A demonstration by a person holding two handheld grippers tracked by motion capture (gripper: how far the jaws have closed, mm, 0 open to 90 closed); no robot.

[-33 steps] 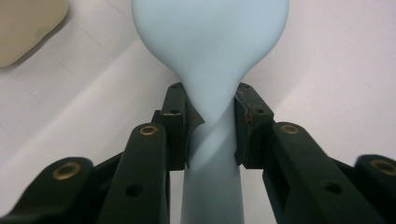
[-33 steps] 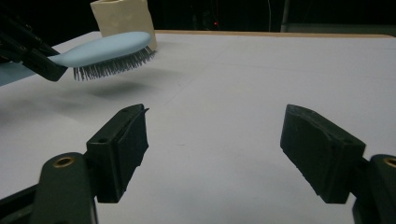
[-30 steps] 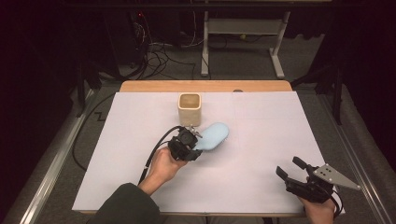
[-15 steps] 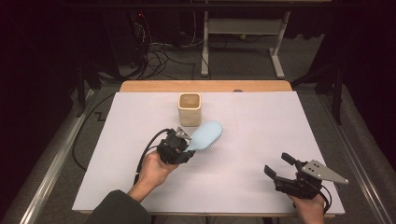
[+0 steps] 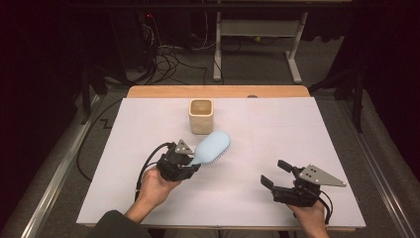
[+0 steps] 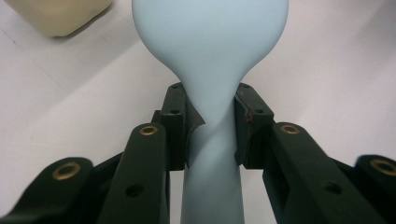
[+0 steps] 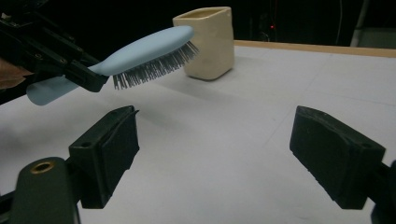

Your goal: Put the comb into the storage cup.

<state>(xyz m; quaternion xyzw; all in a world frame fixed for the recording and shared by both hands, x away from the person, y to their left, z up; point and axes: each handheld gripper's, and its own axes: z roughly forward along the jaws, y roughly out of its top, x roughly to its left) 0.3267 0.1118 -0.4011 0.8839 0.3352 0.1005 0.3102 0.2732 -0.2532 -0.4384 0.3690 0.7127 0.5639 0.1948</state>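
Your left gripper [image 5: 190, 159] is clamped on the hairbrush [image 5: 212, 148] at the neck, where the handle narrows into the head; in the left gripper view both pads [image 6: 182, 126] press the handle from either side. Brush long axis runs from your left hand up toward the cup [image 5: 201, 116], head leading, handle end back in the gripper. Head tip sits just beside the cup's near right corner, not touching as far as the high view shows. In the right gripper view the brush [image 7: 140, 53] is held clear above the table [image 5: 297, 129], roughly level with a slight upward tilt at the head, bristles facing down. Look: pale blue, smooth matte back, oval paddle head, rounded handle, dense dark bristles with fine tips. The cup is cream, square-sectioned with rounded corners, upright, open top, standing near the far middle of the white table cover. No brand, label or writing readable on brush, cup or grippers. Your right gripper [image 5: 277, 173] is well away from the cup, off to the near right, jaws spread wide and holding nothing; its pads [image 7: 109, 149] hover over bare table with the brush and cup beyond them.
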